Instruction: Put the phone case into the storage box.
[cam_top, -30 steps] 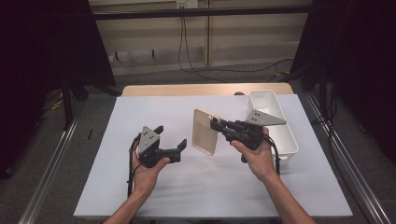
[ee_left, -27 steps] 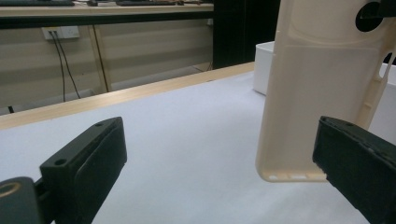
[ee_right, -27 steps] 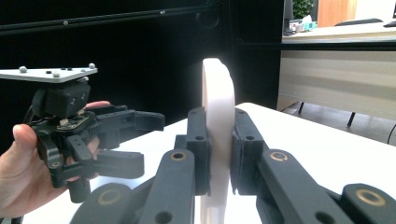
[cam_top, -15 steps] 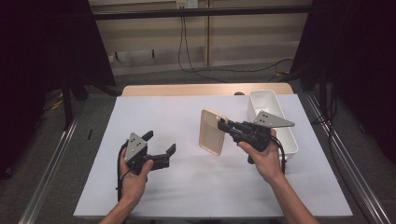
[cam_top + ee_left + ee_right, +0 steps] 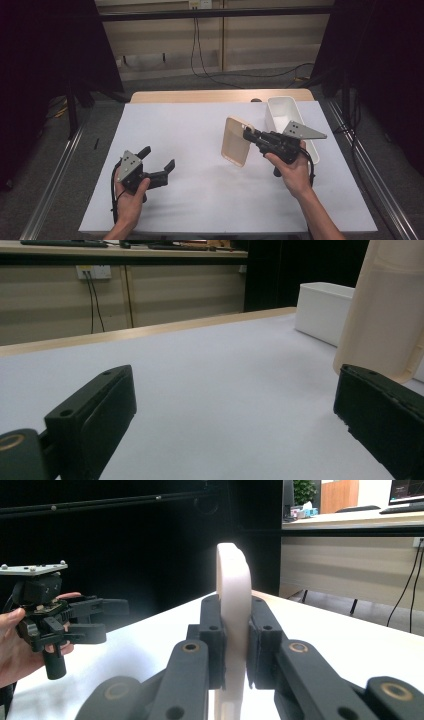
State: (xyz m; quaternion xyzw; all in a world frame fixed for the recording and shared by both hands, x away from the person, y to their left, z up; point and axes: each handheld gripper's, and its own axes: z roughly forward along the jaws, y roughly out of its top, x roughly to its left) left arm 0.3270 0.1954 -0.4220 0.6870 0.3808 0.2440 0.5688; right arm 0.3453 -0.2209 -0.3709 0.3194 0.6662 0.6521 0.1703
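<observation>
I have the right gripper [image 5: 248, 134] clamped on the beige tray [image 5: 236, 141], jaws closed flat against both faces near one edge, seen clearly in the right gripper view where the tray [image 5: 233, 630] stands edge-on between the two black jaws. Tray is held up off the white table [image 5: 200, 130], right of centre, just left of the white bin [image 5: 287, 115]. It's a flat rounded rectangle standing nearly on edge; in the high view its long axis runs from upper left, away from me, to lower right, toward me, slightly tilted, broad face turned to the left side of the table. Lower end is close to the table surface, can't tell if it touches. My left gripper [image 5: 159, 162] sits low over the near left part of the table, jaws spread wide, holding nothing; in the left gripper view both jaws sit far apart with bare table between them, and the tray [image 5: 387, 310] shows past the right-hand jaw with the bin [image 5: 322, 310] behind it. Grippers well apart.
</observation>
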